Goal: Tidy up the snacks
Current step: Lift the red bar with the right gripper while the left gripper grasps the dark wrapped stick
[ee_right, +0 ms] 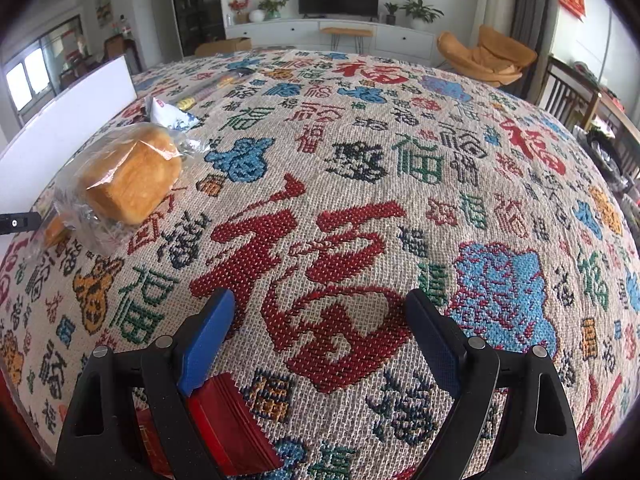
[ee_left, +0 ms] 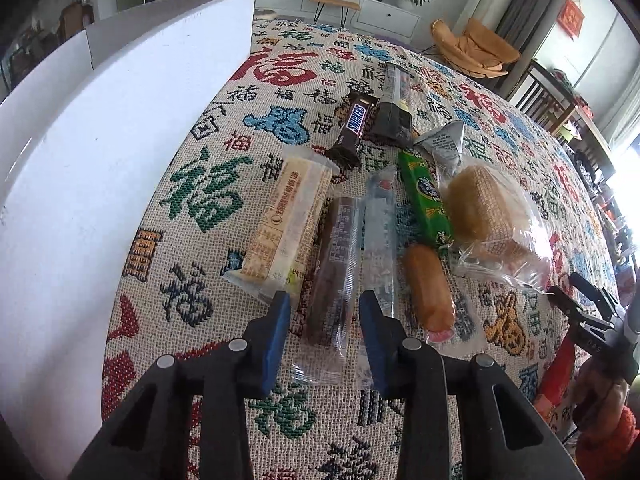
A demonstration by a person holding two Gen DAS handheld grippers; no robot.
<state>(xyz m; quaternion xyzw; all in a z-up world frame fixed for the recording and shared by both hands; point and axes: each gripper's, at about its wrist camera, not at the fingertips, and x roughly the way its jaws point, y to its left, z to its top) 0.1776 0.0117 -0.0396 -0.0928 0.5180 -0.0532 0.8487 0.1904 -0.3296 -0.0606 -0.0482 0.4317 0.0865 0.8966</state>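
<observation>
White box (ee_left: 120, 152) stands along the bench's left edge; only its outer wall shows, so contents can't be seen. Woven cloth (ee_right: 360, 184) w/ red, blue & green characters covers the whole bench.

Snacks lie in a loose cluster mid-bench, just right of the box. Left tool (ee_left: 325, 336) is released, its blue pads either side of the near end of a dark brown bar in clear wrap (ee_left: 334, 264), not pressing it. Beside it to the left: pale yellow wafer pack (ee_left: 286, 220). To the right: clear-wrapped stick w/ print (ee_left: 380, 232), then an orange-brown roll (ee_left: 428, 286) in clear film, its near end cut by glare. Farther back: Snickers bar (ee_left: 354, 124), dark pouch (ee_left: 394, 116) touching it, silver triangular packet (ee_left: 444, 146), green pack (ee_left: 426, 200). Bagged bread bun (ee_left: 492, 220) sits at the cluster's right; green pack's far side tucks under it.

Right tool (ee_right: 320, 320) is spread wide over bare cloth near the bench's front edge, holding nothing. Something red (ee_right: 228, 420) sits under its left finger, mostly hidden – can't tell what. In the right wrist view most snacks are out of sight behind the bread; text on wrappers too small to read.
</observation>
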